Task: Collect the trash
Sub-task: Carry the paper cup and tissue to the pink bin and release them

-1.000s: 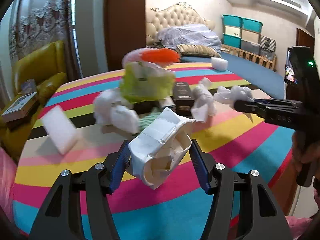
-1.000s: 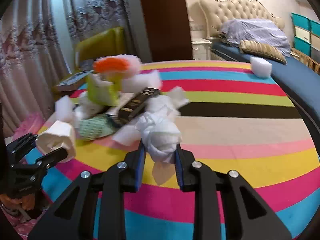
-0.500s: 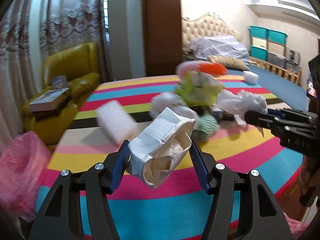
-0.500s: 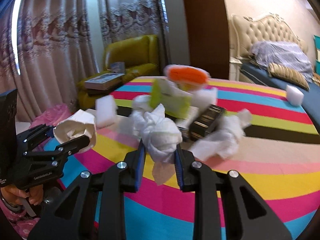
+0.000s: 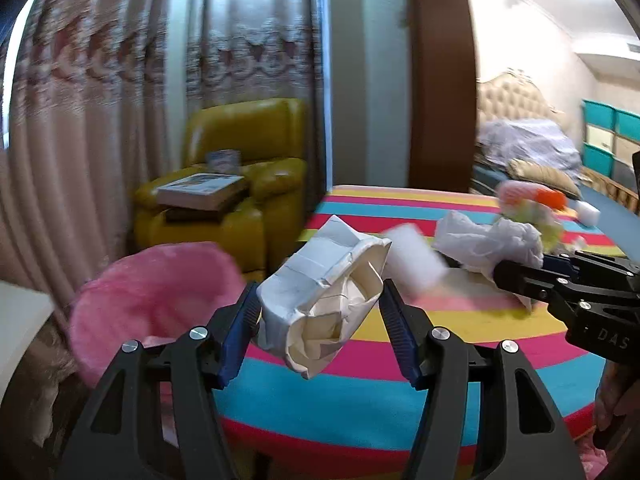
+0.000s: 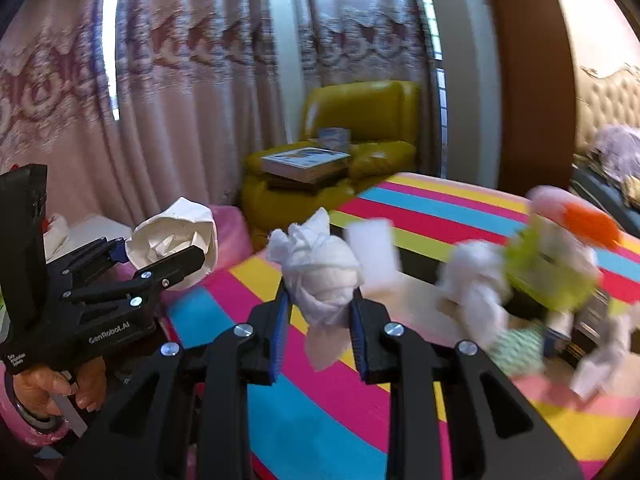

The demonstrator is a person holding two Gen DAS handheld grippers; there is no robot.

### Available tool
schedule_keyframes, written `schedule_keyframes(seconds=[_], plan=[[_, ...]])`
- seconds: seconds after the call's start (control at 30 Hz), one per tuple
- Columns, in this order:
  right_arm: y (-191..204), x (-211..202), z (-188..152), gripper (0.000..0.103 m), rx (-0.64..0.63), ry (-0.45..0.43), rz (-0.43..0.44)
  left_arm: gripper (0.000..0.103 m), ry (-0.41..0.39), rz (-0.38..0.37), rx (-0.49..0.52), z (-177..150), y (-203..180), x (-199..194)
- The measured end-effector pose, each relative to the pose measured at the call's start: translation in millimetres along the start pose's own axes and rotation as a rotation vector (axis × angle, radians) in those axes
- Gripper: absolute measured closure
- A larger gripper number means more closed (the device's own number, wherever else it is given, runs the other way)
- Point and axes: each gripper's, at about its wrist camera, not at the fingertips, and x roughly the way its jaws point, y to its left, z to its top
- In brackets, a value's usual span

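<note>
currently both grippers loaded: left gripper [image 5: 320, 312] fingers clamp a crumpled paper cup [image 5: 324, 300], held above the striped counter [image 5: 360, 400] edge, near the pink trash bag [image 5: 152, 292]. right gripper [image 6: 320, 308] fingers pinch 1 wadded tissue [image 6: 320, 268] (remaining trash pile [image 6: 540, 280] blurred).

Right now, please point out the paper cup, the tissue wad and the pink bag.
paper cup [image 5: 324, 300], left wrist view, on its crumpled side wall.
tissue wad [image 6: 320, 272], right wrist view, on its middle bulge.
pink bag [image 5: 148, 300], left wrist view, on its inner wall.
</note>
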Motion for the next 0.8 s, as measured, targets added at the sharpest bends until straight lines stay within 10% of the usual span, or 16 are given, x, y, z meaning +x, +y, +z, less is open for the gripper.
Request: schedule_keyframes(seconds=[0.8], plan=[[139.0, 149.1, 70.0, 0.076, -0.184, 0.062, 0.233, 0.046, 0.009, 0.221, -0.278, 0.0, 185.8, 14.7]])
